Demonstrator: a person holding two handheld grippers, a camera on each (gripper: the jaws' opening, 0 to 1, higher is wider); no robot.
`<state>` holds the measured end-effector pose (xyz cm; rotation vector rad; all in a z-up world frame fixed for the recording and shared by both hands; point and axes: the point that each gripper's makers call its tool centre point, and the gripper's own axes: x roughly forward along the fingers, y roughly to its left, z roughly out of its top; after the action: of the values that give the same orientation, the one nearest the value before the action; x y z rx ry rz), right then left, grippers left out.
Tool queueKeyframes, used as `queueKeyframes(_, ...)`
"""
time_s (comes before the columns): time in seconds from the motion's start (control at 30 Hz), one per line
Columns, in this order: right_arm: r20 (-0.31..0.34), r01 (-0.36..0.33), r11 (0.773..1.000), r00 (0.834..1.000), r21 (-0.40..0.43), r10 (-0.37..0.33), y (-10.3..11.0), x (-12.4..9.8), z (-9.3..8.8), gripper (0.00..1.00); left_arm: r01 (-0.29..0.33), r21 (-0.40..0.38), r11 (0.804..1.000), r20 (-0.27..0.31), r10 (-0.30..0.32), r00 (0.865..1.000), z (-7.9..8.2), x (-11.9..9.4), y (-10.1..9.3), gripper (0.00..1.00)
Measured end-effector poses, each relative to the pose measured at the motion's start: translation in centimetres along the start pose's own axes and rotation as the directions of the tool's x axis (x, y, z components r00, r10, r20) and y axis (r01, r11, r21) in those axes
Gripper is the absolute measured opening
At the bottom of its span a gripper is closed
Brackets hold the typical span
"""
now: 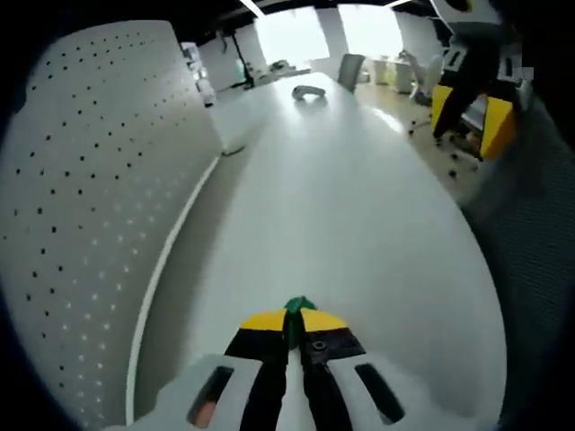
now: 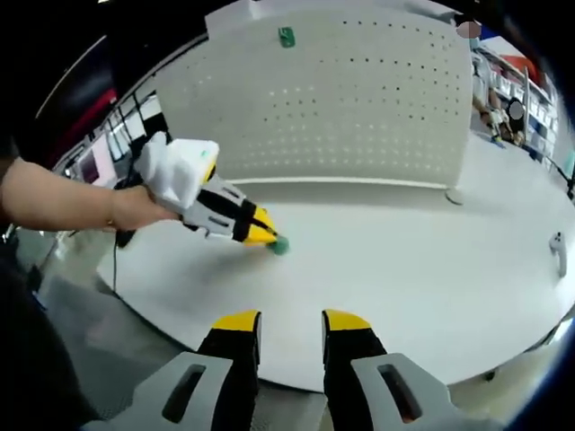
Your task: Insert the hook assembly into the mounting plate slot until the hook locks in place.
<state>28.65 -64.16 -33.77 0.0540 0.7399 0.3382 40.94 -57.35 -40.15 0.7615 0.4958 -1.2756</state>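
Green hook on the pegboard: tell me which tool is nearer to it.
Left. The left tool hangs in front of the pegboard, below the green hook; the right tool sits farther back, off the table.

Left claw (image 1: 296, 325) clamping green hook (image 1: 298, 310), pegboard (image 1: 85, 206) alongside

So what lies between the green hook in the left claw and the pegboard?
Bare white table, seen in the right gripper view, between green hook and pegboard.

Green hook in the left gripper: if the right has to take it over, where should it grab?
Probably the free end of the green hook sticking out past the left gripper, coming from the side facing the open right gripper. The rest is clamped between the left's tips; shape unclear.
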Motion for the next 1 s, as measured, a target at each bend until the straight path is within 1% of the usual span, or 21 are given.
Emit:
queueKeyframes(0.1, 0.002, -0.001, 1.0, 1.0, 0.0, 0.001, 0.1, 0.0, 0.0, 0.25, 0.001, -0.048, 0.999, 0.007, -0.001, 1.0, 0.0, -0.4, 0.2, 0.04)
queueKeyframes(0.27, 0.0, -0.003, 1.0, 1.0, 0.0, 0.003, 0.2, 0.0, -0.1, 0.25, -0.015, -0.12, 0.993, 0.03, 0.019, 0.999, 0.3, -1.3, 0.9, 0.03)
queueKeyframes(0.33, 0.002, -0.003, 1.0, 1.0, -0.001, 0.003, 0.2, 0.0, 0.0, 0.25, -0.03, -0.149, 0.988, 0.032, 0.035, 0.999, 0.4, -1.8, 1.3, 0.03)
queueKeyframes(0.4, 0.007, -0.004, 1.0, 1.0, -0.002, 0.004, 0.2, 0.0, 0.1, 0.25, -0.038, -0.204, 0.978, 0.044, 0.048, 0.998, 0.6, -2.4, 1.5, 0.03)
queueKeyframes(0.5, 0.012, -0.007, 1.0, 1.0, -0.007, 0.007, 0.3, 0.0, 0.4, 0.25, -0.059, -0.291, 0.955, 0.057, 0.079, 0.995, 0.8, -3.2, 2.0, 0.03)
queueKeyframes(0.53, 0.016, -0.009, 1.0, 1.0, -0.01, 0.009, 0.3, 0.0, 0.5, 0.25, -0.064, -0.324, 0.944, 0.065, 0.09, 0.994, 0.9, -3.6, 2.2, 0.03)
queueKeyframes(0.67, 0.03, -0.013, 1.0, 0.999, -0.022, 0.014, 0.5, 0.0, 1.1, 0.25, -0.086, -0.389, 0.917, 0.084, 0.128, 0.988, 1.4, -5.0, 2.8, 0.03)
queueKeyframes(0.7, 0.033, -0.015, 1.0, 0.999, -0.024, 0.016, 0.5, 0.0, 1.2, 0.25, -0.087, -0.407, 0.909, 0.088, 0.133, 0.987, 1.5, -5.2, 2.9, 0.03)
queueKeyframes(0.73, 0.036, -0.016, 1.0, 0.999, -0.025, 0.017, 0.5, 0.0, 1.3, 0.25, -0.085, -0.435, 0.896, 0.097, 0.141, 0.985, 1.7, -5.7, 3.0, 0.03)
queueKeyframes(0.77, 0.041, -0.018, 0.999, 0.999, -0.028, 0.019, 0.5, -0.1, 1.5, 0.25, -0.091, -0.443, 0.892, 0.101, 0.151, 0.983, 1.9, -6.1, 3.1, 0.03)
queueKeyframes(0.8, 0.043, -0.019, 0.999, 0.999, -0.03, 0.02, 0.6, -0.1, 1.6, 0.25, -0.101, -0.469, 0.878, 0.108, 0.17, 0.98, 2.0, -6.7, 3.4, 0.03)
queueKeyframes(0.87, 0.047, -0.022, 0.999, 0.999, -0.035, 0.024, 0.6, -0.1, 1.8, 0.25, -0.107, -0.514, 0.851, 0.11, 0.188, 0.976, 2.0, -7.6, 3.6, 0.03)
queueKeyframes(0.9, 0.052, -0.027, 0.999, 0.998, -0.039, 0.029, 0.7, -0.1, 2.0, 0.26, -0.114, -0.523, 0.845, 0.105, 0.196, 0.975, 1.9, -8.0, 3.7, 0.03)
queueKeyframes(1.0, 0.052, -0.037, 0.997, 0.998, -0.064, 0.04, 1.1, -0.1, 2.2, 0.26, -0.128, -0.523, 0.843, 0.096, 0.208, 0.973, 1.6, -8.9, 3.6, 0.03)
